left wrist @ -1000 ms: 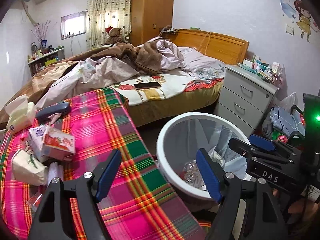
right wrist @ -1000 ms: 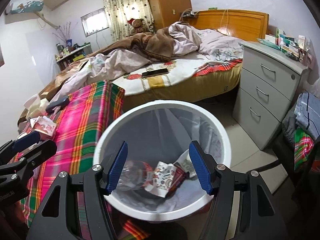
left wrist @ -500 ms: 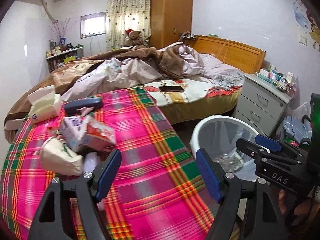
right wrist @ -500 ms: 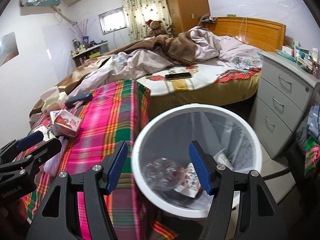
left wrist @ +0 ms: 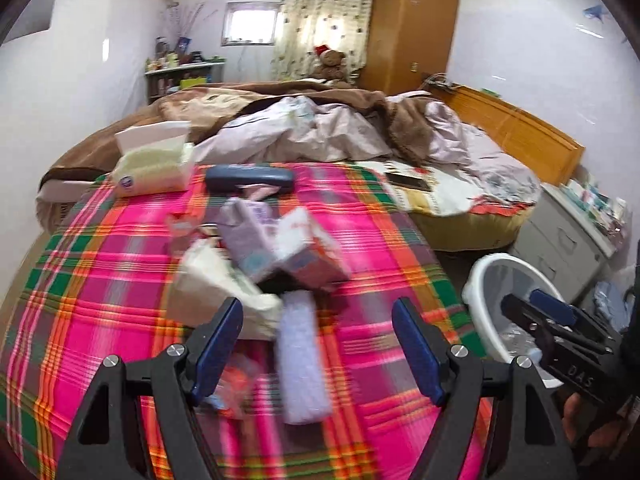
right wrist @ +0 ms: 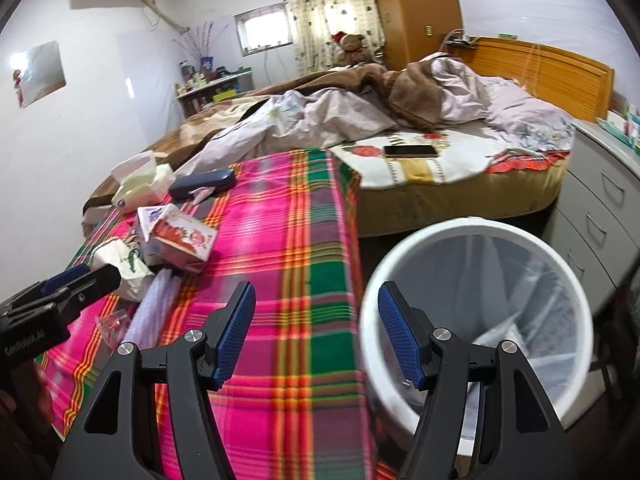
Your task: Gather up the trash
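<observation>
**Both grippers empty, trash pile on the plaid cloth**

Left gripper (left wrist: pixel 316 344) has its jaws spread with nothing between the pads, hanging over a pink and green plaid cloth (left wrist: pixel 100 280). Right gripper (right wrist: pixel 314 332) is the same deal, jaws apart and empty, sitting over the cloth's edge with the white bin (right wrist: pixel 472 232) just to its right.

The trash is piled on the cloth ahead of the left gripper: a strawberry carton (left wrist: pixel 304 248) leaning on a purple carton (left wrist: pixel 248 232), a crumpled white bag (left wrist: pixel 216 280) beside them, and a pale bubble-wrap strip (left wrist: pixel 300 360) lying right between the left jaws' line of sight. Further back there's a tissue pack (left wrist: pixel 152 168) and a dark blue case (left wrist: pixel 248 178). All of that is blurry in the left view.

Beyond the cloth is a messy bed (left wrist: pixel 320 128) with a brown blanket, a phone (right wrist: pixel 410 150) on it, a wooden headboard, a wardrobe, curtains and a teddy bear. Grey drawers (right wrist: pixel 600 208) stand past the bin.

The right view is sharper: you can read the strawberry print, see the bin's clear liner and a bit of stuff at the bottom. The left view only catches the bin's rim behind the right gripper.
</observation>
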